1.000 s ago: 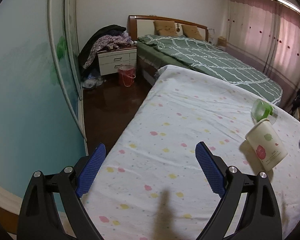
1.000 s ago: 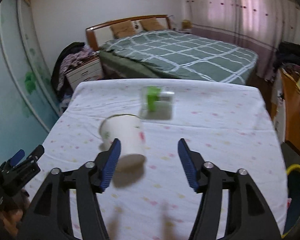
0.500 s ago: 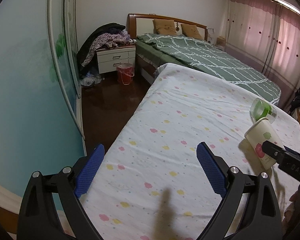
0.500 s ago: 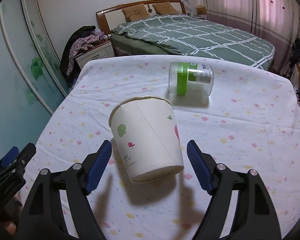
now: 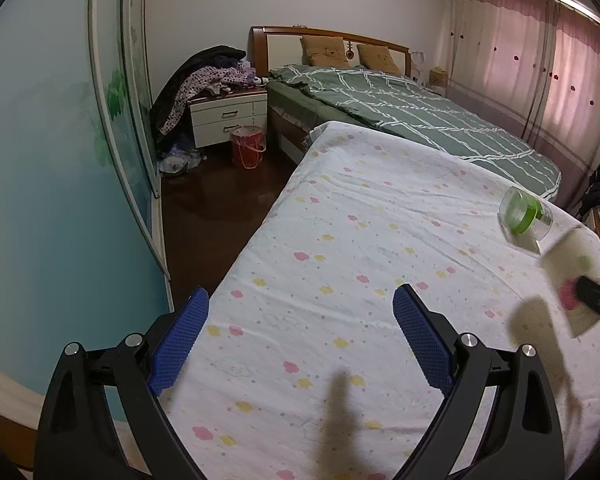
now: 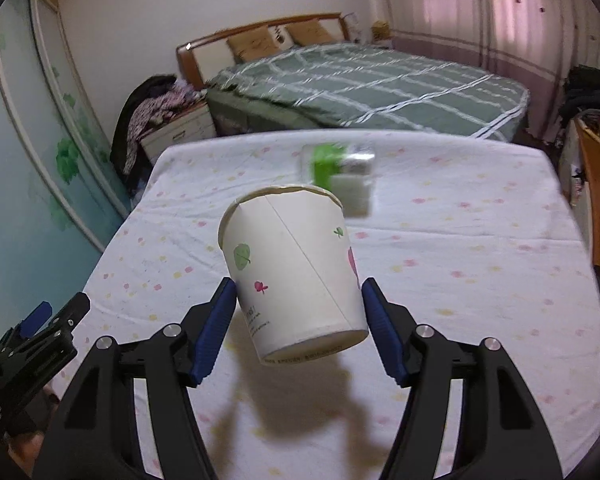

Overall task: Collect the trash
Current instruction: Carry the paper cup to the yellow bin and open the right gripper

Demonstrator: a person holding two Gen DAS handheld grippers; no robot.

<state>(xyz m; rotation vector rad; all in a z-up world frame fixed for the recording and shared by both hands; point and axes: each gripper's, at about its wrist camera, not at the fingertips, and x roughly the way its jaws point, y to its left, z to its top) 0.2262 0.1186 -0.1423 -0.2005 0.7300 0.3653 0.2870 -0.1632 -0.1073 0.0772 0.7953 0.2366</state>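
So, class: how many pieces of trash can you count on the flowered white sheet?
2. The white paper cup with leaf prints sits tilted between the right claw's closing blue pads; the clear plastic jar with a green lid lies on its side beyond it. Others may be hidden.

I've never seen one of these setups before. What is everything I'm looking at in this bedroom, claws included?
paper cup: one, white with leaf and fruit prints, between the right claw's pads, above the flowered sheet
jar: one, clear with green lid, lying on its side on the flowered sheet
flowered sheet: one, white with pink and yellow spots, nearest bed
green bed: one, checked cover, two tan pillows, behind
nightstand: one, white, piled with clothes
bucket: one, red, on the floor by the nightstand
curtains: pink, far right
left claw: black with blue pads, open, empty
right claw: black with blue pads, closing around the paper cup
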